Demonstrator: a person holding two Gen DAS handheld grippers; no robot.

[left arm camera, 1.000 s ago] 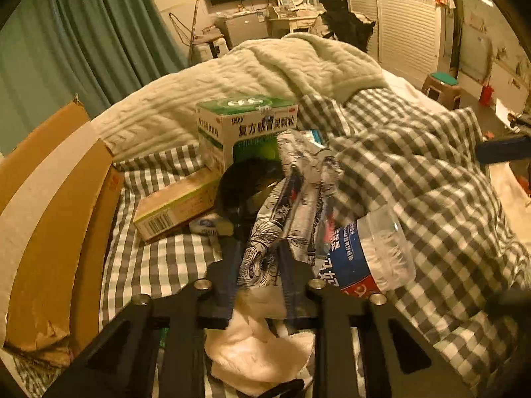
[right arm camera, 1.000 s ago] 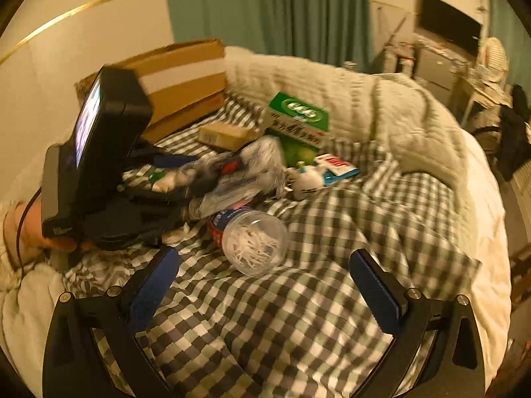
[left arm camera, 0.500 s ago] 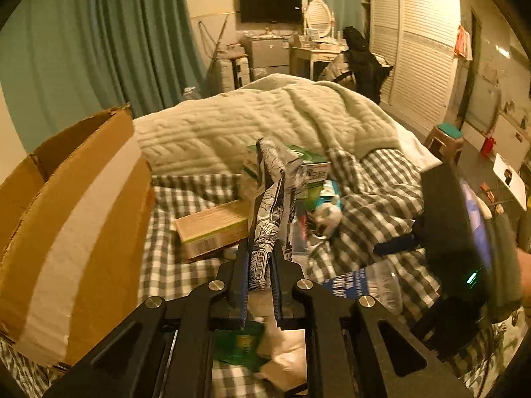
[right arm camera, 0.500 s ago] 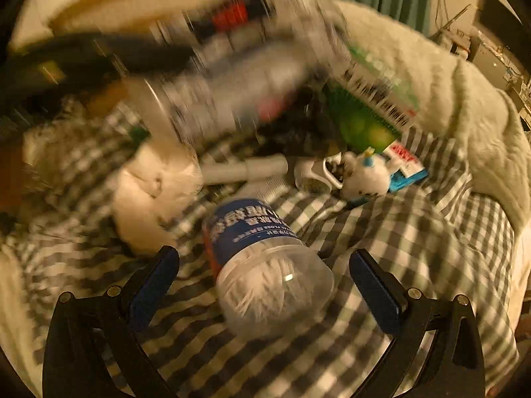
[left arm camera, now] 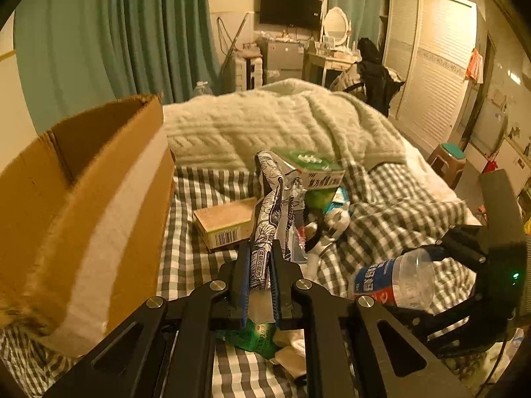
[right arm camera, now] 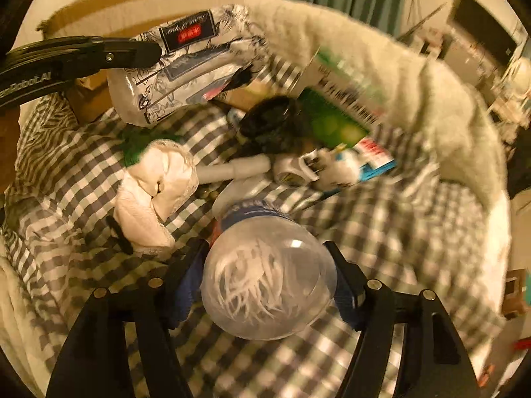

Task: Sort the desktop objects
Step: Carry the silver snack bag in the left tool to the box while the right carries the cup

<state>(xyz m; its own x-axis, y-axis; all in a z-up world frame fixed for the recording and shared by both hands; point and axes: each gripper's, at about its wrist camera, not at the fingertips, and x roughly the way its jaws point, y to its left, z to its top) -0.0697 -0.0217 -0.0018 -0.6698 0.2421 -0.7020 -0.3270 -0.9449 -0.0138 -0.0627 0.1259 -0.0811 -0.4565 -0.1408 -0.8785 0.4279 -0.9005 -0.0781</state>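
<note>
My left gripper (left arm camera: 259, 265) is shut on a black-and-white patterned plastic packet (left arm camera: 270, 212) and holds it up above the checked bed cover; the packet also shows in the right wrist view (right arm camera: 186, 66). My right gripper (right arm camera: 268, 275) is closed around the base of a clear plastic water bottle (right arm camera: 268, 278) with a blue label, lying on the cover; the bottle shows in the left wrist view (left arm camera: 395, 278) too. An open cardboard box (left arm camera: 83, 205) stands to the left of the packet.
On the checked cover (right arm camera: 365, 232) lie a green-and-white medicine box (left arm camera: 312, 165), a tan carton (left arm camera: 225, 225), a crumpled white cloth (right arm camera: 156, 192), a white tube (right arm camera: 239, 169), a small white toy (right arm camera: 332, 169) and a black round object (right arm camera: 275, 122). A knitted blanket (left arm camera: 275, 126) is behind.
My left gripper has lifted the packet higher and toward the cardboard box. My right gripper has moved in on the bottle and its fingers have closed around the base.
</note>
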